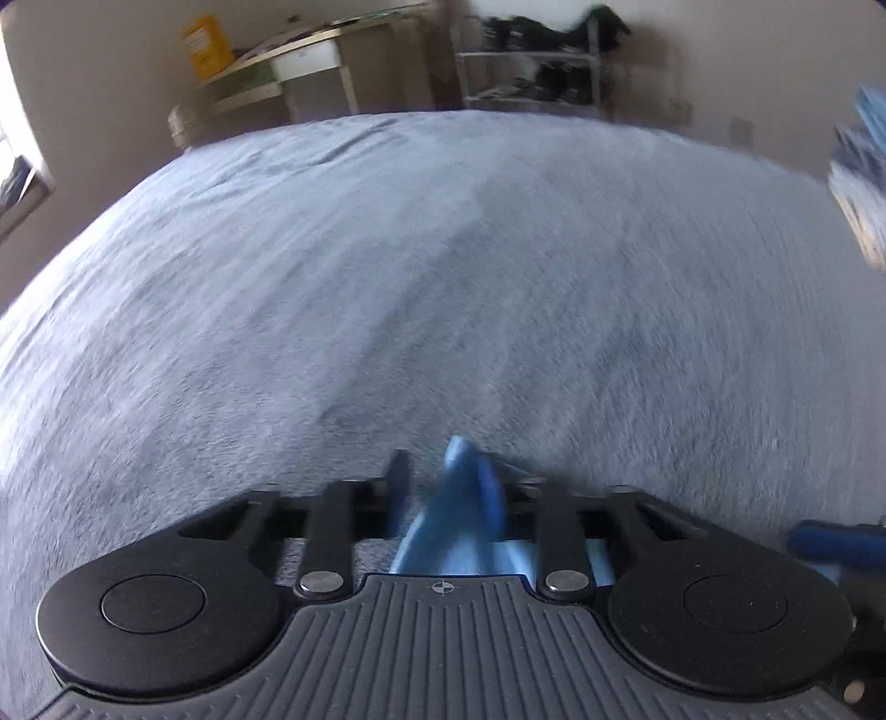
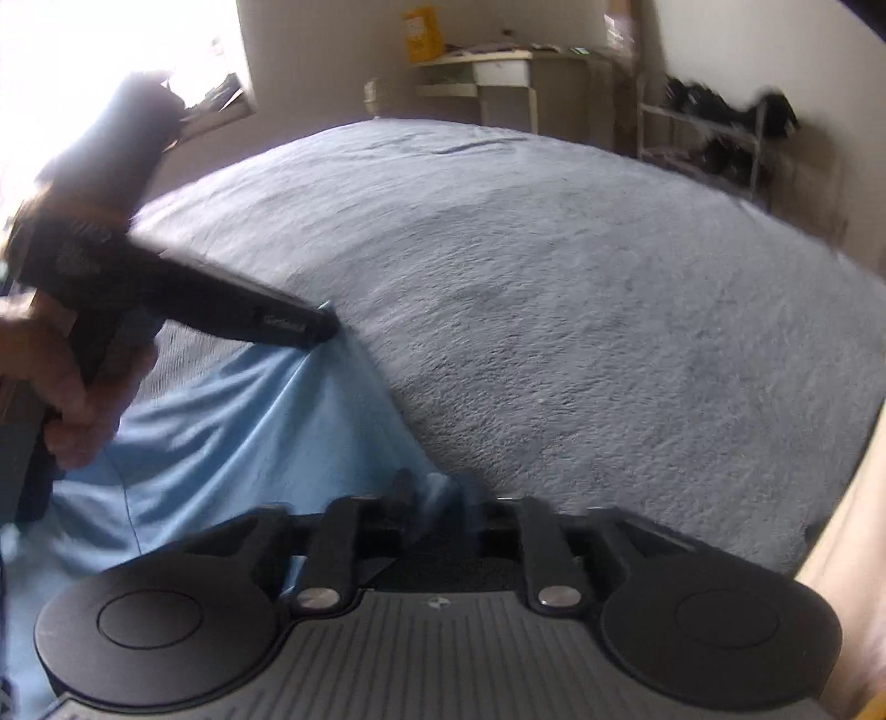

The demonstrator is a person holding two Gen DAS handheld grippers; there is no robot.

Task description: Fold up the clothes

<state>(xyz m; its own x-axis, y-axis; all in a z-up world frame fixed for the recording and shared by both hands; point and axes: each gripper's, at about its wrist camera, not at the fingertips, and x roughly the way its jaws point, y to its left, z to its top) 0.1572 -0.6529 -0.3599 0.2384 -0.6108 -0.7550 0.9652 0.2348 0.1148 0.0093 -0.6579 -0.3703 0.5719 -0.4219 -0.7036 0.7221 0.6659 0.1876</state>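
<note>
Left wrist view: the left gripper [image 1: 451, 482] is clamped on a bunched fold of light blue garment [image 1: 468, 520], held over a grey fleece blanket [image 1: 387, 266]. Behind stand one desk [image 1: 310, 61], one yellow box [image 1: 206, 45] and one shoe rack [image 1: 531, 72] filled with dark shoes.

Right wrist view: the right gripper [image 2: 437, 498] pinches the garment's [image 2: 232, 421] edge; the cloth stretches leftward to the left gripper [image 2: 318, 327], gripped by a hand [image 2: 77, 387].
</note>
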